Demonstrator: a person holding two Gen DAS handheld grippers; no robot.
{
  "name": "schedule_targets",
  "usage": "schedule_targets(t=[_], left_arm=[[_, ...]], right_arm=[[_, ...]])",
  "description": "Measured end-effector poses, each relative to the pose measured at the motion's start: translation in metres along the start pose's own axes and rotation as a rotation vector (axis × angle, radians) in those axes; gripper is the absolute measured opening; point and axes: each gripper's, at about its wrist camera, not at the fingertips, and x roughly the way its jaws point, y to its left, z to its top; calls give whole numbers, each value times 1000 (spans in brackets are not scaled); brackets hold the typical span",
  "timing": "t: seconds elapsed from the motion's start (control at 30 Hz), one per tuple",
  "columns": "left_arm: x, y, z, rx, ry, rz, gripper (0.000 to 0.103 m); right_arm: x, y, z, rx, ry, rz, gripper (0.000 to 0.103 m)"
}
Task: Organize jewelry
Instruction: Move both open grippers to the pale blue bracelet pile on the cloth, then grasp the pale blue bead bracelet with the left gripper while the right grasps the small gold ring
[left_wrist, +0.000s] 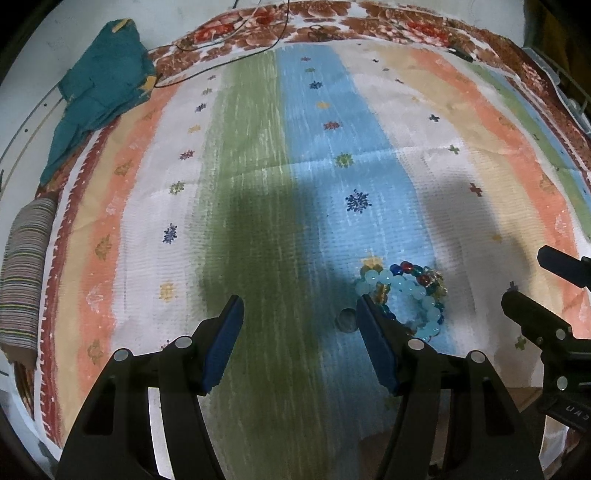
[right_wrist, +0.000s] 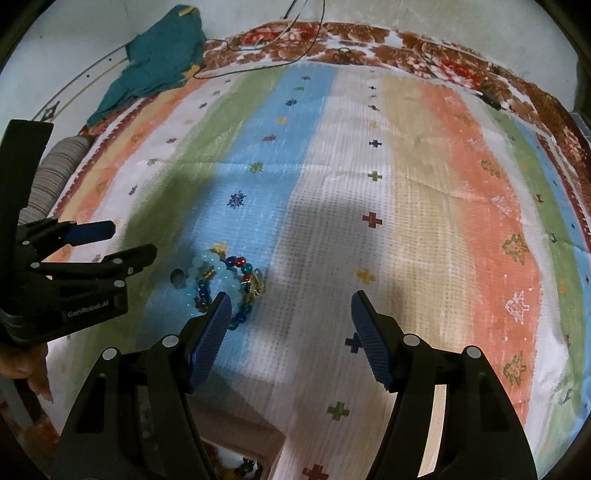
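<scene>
A pile of beaded bracelets (left_wrist: 408, 295), pale aqua beads mixed with blue, red and gold ones, lies on the blue stripe of the striped cloth (left_wrist: 258, 166). My left gripper (left_wrist: 299, 314) is open and empty, the pile just beyond its right finger. In the right wrist view the same pile (right_wrist: 221, 284) lies just past the left finger of my right gripper (right_wrist: 290, 306), which is open and empty. The left gripper (right_wrist: 129, 243) shows there at the left, open. The right gripper (left_wrist: 528, 280) shows at the right edge of the left wrist view.
A small dark round thing (left_wrist: 346, 319) lies on the cloth beside the bracelets. A teal cloth (left_wrist: 99, 85) lies at the far left corner and a striped roll (left_wrist: 26, 273) at the left edge. Thin cables (left_wrist: 236, 55) run across the far end.
</scene>
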Motion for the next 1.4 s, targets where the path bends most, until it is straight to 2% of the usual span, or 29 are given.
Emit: schedule_targets(t=[0.5, 1.03, 1.13, 1.17, 1.23, 1.4], left_arm=[[25, -11, 9, 32, 38, -26, 63], [52, -14, 15, 26, 103, -80, 65], [55, -11, 16, 9, 113, -102, 62], [55, -11, 17, 5, 114, -109, 62], [58, -8, 17, -7, 118, -126, 61], [60, -2, 18, -37, 118, -151, 53]], right_arm=[[33, 0, 9, -26, 64, 6, 67], [61, 9, 14, -75, 112, 18, 67], [63, 10, 16, -81, 114, 24, 67], [65, 10, 16, -83, 118, 26, 65], [67, 8, 16, -85, 126, 24, 56], [72, 4, 17, -69, 133, 33, 51]])
